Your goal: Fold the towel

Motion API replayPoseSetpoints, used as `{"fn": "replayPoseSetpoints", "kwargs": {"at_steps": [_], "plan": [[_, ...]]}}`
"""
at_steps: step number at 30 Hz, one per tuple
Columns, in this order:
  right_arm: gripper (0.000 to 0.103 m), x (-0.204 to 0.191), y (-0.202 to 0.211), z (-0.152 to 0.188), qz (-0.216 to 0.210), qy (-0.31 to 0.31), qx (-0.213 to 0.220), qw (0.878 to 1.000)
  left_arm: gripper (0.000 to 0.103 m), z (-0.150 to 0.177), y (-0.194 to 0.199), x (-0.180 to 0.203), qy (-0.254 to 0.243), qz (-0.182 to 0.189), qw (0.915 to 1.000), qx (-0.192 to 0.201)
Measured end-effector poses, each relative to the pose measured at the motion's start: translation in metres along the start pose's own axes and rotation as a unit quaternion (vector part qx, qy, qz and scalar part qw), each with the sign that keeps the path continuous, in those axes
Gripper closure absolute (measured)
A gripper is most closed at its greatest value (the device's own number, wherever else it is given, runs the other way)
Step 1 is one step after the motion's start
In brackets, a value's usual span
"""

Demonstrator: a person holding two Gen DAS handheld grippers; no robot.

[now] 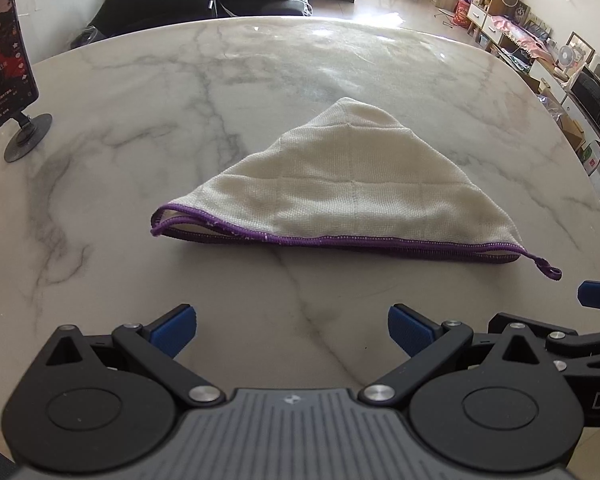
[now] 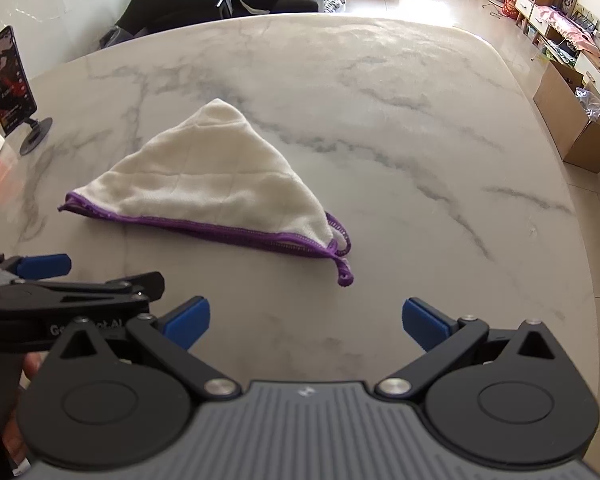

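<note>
On the marble table [image 1: 140,128], left wrist view: a phone on a round stand [image 1: 8,76] sits at the far left edge, well apart from the towel [image 1: 340,184]; nothing lies between. Left gripper [image 1: 292,330] is held low over the near edge, blue pads spread wide, holding nothing. Cream towel lies mid-table folded into a triangle, purple-trimmed edge nearest, hanging loop [image 1: 550,270] at its right corner. A blue fingertip of the right gripper [image 1: 598,294] shows at right.

Right wrist view: right gripper [image 2: 306,324] likewise spread wide and empty, near the table edge. Left gripper [image 2: 44,266] lies just beside it. Towel [image 2: 204,184] sits ahead-left, loop [image 2: 344,274] toward the camera; phone stand [image 2: 10,84] far left.
</note>
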State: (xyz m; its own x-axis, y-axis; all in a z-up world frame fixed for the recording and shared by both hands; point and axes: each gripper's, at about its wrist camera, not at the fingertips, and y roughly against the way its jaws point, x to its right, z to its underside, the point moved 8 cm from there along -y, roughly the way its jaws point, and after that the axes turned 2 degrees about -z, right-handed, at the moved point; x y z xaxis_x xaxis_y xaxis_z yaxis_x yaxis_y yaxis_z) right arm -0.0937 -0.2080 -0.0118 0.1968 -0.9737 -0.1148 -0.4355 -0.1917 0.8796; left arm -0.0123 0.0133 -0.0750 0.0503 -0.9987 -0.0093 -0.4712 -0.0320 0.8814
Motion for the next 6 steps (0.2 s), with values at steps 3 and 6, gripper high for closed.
{"fn": "replayPoseSetpoints", "kwargs": {"at_steps": [3,6], "plan": [[0.000,-0.0007,0.0001,0.0000,-0.002,0.001,0.000,1.000,0.001,0.0002,0.0002,0.0000,-0.001,-0.001,1.0000,0.004],[0.000,-0.0009,0.0002,0.0002,-0.003,-0.001,0.000,1.000,0.001,-0.0003,0.0002,0.0006,-0.001,-0.001,1.0000,0.006]]}}
